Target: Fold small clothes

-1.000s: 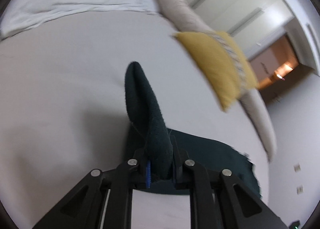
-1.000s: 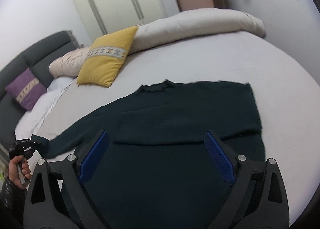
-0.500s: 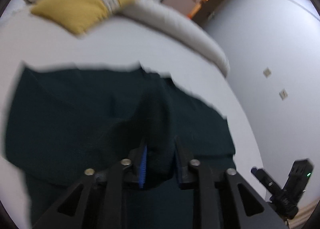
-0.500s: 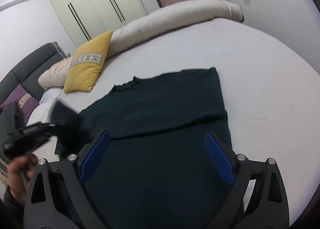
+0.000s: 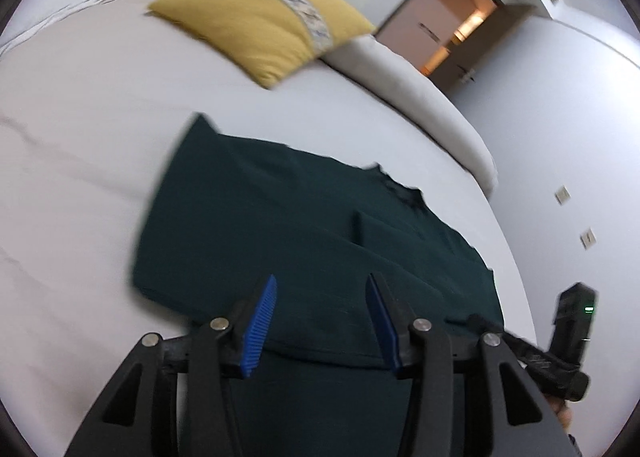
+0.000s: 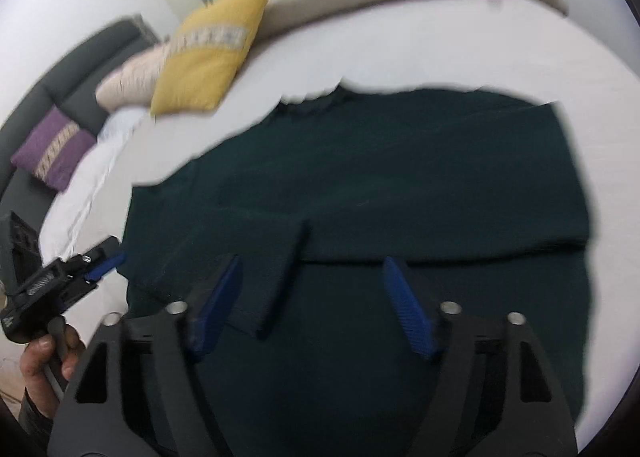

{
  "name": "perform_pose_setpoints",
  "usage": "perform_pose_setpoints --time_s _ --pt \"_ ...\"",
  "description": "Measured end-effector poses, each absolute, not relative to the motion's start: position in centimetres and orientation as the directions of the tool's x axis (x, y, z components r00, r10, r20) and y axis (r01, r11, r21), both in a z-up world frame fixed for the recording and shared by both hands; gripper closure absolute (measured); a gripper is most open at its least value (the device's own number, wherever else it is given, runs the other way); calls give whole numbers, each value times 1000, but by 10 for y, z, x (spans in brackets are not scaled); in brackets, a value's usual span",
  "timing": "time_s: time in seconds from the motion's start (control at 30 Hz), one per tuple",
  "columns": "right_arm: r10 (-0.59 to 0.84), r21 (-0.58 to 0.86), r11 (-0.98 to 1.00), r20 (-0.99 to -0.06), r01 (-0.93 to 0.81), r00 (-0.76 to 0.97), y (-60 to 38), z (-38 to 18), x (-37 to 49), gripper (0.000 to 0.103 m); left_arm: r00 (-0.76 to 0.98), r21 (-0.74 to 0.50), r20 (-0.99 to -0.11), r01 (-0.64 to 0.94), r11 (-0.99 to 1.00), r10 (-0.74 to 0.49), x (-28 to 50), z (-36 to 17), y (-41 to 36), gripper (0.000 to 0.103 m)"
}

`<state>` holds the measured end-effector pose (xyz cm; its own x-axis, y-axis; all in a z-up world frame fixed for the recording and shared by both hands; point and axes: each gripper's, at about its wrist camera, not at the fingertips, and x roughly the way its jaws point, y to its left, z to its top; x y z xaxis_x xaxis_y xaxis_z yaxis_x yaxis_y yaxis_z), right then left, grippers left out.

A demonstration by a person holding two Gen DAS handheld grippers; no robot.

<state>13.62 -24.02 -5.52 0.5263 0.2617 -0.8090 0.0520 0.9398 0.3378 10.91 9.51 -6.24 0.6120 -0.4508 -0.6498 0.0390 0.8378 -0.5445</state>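
A: Item one, the garment?

B: Dark green sweater (image 5: 304,241), lying flat on the white bed (image 5: 80,145), filling the centre and lower half of both wrist views. Both sleeves are folded in across the body; one cuff (image 6: 280,277) ends at lower centre of the right wrist view.

A: Left gripper?

B: Left gripper (image 5: 322,321), bottom centre of its own view, blue pads (image 5: 260,325) apart and jaws opening. Nothing between them; the sweater lies beneath. It also shows at the left edge of the right wrist view, held by a hand (image 6: 44,369).

A: Right gripper?

B: Right gripper (image 6: 316,305), bottom centre of its view, above the sweater. Jaws closing, pads still parted, gripping nothing; the picture is blurred.

A: Surroundings?

B: Yellow cushion (image 5: 260,21) upper centre, rolled beige duvet (image 5: 420,97) along the bed's far edge, purple cushion (image 6: 52,149) at left against a grey headboard (image 6: 80,69).
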Motion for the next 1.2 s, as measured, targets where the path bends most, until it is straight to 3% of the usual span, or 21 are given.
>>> perform_pose_setpoints --time_s 0.17,0.2,0.23,0.3,0.37,0.7,0.77,1.03,1.2 --pt "222 280 956 -887 89 405 -194 -98 174 40 615 -556 -650 14 831 -445 112 -70 107 54" --pt "192 245 967 -889 77 416 -187 -97 175 45 615 -560 -649 13 828 -448 110 -71 113 54" --pt "177 222 973 -890 60 421 -179 -96 177 52 616 -563 -648 10 827 -448 110 -72 116 54" --pt "187 227 973 -888 47 420 -173 -92 178 79 620 -567 -645 4 824 -447 111 -72 119 54" --pt "170 200 979 -882 22 439 -170 -83 178 96 631 -574 -636 -3 819 -444 111 -70 125 54" --pt "150 141 988 -791 -62 592 -188 -3 183 97 658 -543 -632 1 840 -409 138 -49 125 54" --pt "122 119 992 -788 -44 603 -203 1 185 97 645 -514 -653 6 858 -396 150 -50 118 50" --pt "63 137 983 -874 120 482 -287 -68 219 96 598 -413 -743 -58 909 -299 193 -79 109 47" --pt "88 166 979 -863 115 498 -285 -78 222 92 529 -349 -806 -66 935 -264 224 -100 95 47"
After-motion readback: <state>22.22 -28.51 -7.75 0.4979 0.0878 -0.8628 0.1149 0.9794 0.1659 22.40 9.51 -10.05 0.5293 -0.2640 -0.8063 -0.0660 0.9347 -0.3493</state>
